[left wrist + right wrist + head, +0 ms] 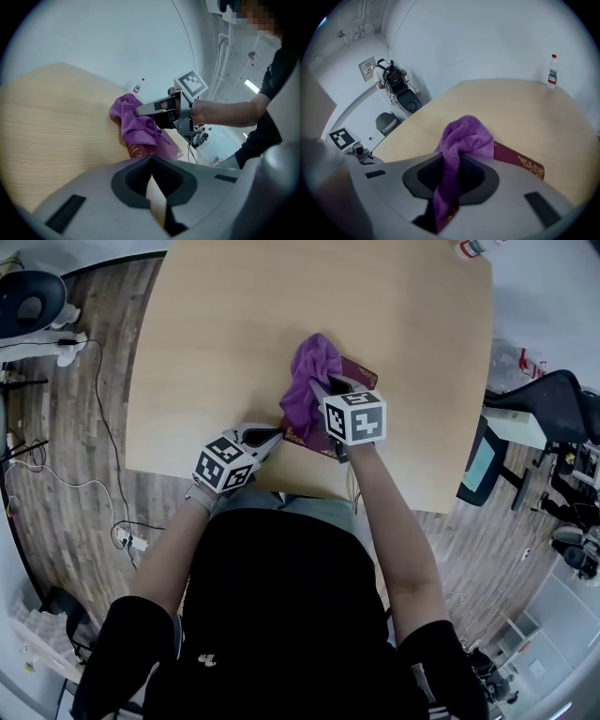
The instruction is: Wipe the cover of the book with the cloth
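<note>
A dark red book (354,370) with gold print lies near the front edge of the wooden table (234,324). A purple cloth (311,381) is bunched on its cover. My right gripper (324,394) is shut on the cloth, which runs between the jaws and down onto the book (520,161). The cloth (466,138) hides most of the cover. My left gripper (277,435) is at the book's near left corner, jaws together with nothing between them. In the left gripper view, the book (140,151) and cloth (133,124) lie just beyond the left gripper (151,164).
A small bottle (553,71) stands at the table's far edge. An office chair (553,409) is off the table's right side, and cables (103,456) trail over the floor at the left. The table's front edge runs just behind both grippers.
</note>
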Demonstrator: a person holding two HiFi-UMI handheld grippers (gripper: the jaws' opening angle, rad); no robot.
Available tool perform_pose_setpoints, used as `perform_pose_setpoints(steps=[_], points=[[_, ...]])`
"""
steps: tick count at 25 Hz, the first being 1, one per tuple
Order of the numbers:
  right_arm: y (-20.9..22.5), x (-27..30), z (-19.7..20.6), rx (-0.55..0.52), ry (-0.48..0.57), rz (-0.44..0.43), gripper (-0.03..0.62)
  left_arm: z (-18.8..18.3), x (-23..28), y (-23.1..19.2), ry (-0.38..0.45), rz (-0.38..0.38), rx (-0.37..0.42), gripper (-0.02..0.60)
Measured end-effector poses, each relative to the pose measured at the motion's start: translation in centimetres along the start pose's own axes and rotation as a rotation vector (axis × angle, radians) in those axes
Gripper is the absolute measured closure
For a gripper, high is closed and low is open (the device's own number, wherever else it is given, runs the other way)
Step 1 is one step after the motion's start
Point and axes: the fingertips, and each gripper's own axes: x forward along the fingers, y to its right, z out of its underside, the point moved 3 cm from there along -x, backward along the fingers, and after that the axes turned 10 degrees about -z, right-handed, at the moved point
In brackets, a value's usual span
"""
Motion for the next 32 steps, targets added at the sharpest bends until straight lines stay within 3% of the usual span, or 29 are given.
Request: perform_pose_setpoints(steps=[20, 28, 32], points=[[4.9, 0.8, -5.1, 0.010, 0.036, 0.075, 0.503, -0.1, 0.1, 0.1, 0.002, -0.009, -0.013, 0.561], [7.7, -1.2, -4.3, 0.080, 0.073, 0.161, 0.501, -0.1, -0.1, 0.0, -0.009, -0.022, 0.007, 0.561], [8.0, -3.6, -3.7, 0.101, 0.149, 0.166, 0.502, -0.1, -0.1, 0.0, -0.017, -0.029, 0.022, 0.561]])
